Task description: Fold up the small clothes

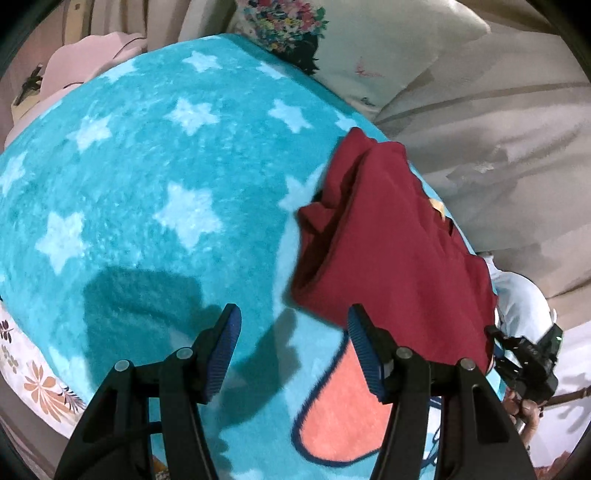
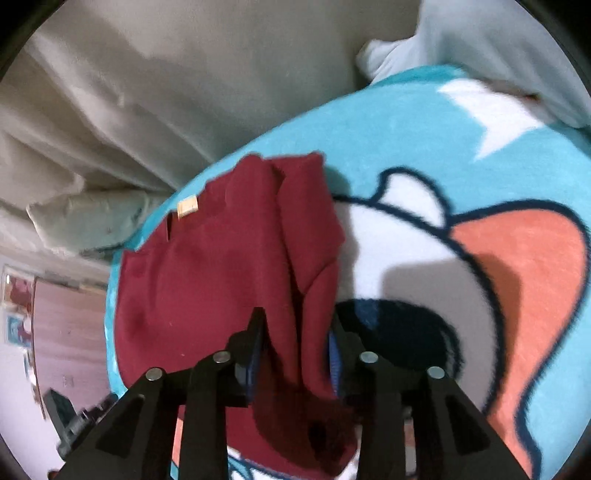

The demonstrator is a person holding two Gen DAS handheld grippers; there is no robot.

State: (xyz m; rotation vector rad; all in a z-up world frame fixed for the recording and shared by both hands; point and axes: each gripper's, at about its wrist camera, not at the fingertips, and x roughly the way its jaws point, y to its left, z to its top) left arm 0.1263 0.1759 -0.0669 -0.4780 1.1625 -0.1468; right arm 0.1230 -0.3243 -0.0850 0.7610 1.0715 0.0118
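Note:
A dark red garment [image 1: 388,240] lies crumpled on the right side of a turquoise star-patterned blanket [image 1: 147,166]. My left gripper [image 1: 293,332] hovers open over the blanket just left of the garment's near edge, with nothing between its fingers. In the right wrist view the red garment [image 2: 221,277] shows a tan label [image 2: 187,207] near its far edge. A raised fold of the cloth runs back between the fingers of my right gripper [image 2: 295,332], whose blue pads close on both sides of it. The right gripper's black body [image 1: 528,354] shows at the garment's right edge.
The blanket [image 2: 406,118] carries a cartoon figure in white, orange and navy. Beige bedding [image 1: 498,129] rises behind the garment. A floral pillow [image 1: 288,22] lies at the far edge, a pale blue cloth [image 2: 480,40] at the far right, and a flowered sheet [image 1: 37,380] at the near left.

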